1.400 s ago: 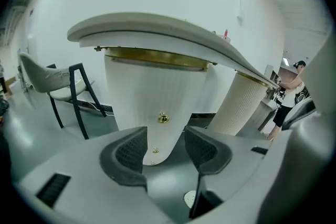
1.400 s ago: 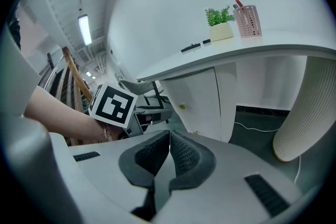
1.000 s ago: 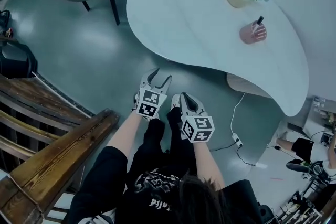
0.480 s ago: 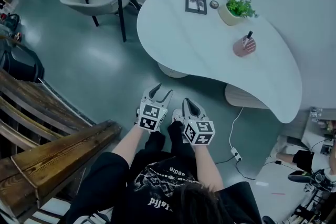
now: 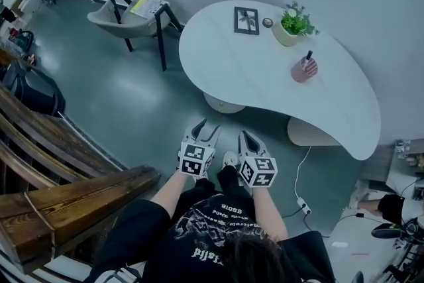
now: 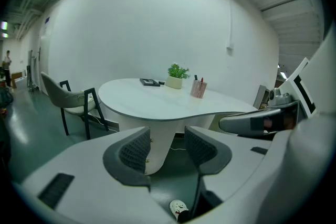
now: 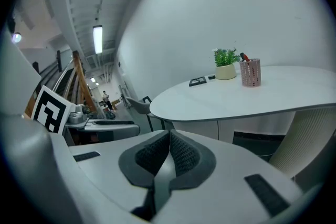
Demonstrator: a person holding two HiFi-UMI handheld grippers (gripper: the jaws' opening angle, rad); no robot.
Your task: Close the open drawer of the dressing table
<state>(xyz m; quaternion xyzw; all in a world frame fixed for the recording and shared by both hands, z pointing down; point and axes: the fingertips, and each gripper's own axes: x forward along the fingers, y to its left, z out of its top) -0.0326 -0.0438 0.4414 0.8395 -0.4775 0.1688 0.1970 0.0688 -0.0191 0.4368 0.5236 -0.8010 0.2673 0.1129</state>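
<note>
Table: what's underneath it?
Under the table are a white pedestal, a ribbed support and, in the right gripper view, a dark opening below the top. The top hides its inside and the rest.

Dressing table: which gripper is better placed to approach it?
Right, probably. The right gripper is shut, suiting a push, and its view faces a dark opening under the table. The left gripper is open. Both are short of it.

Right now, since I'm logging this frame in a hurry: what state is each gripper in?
Left gripper: open, nothing between its jaws.
Right gripper: shut, jaws together on nothing.
</note>
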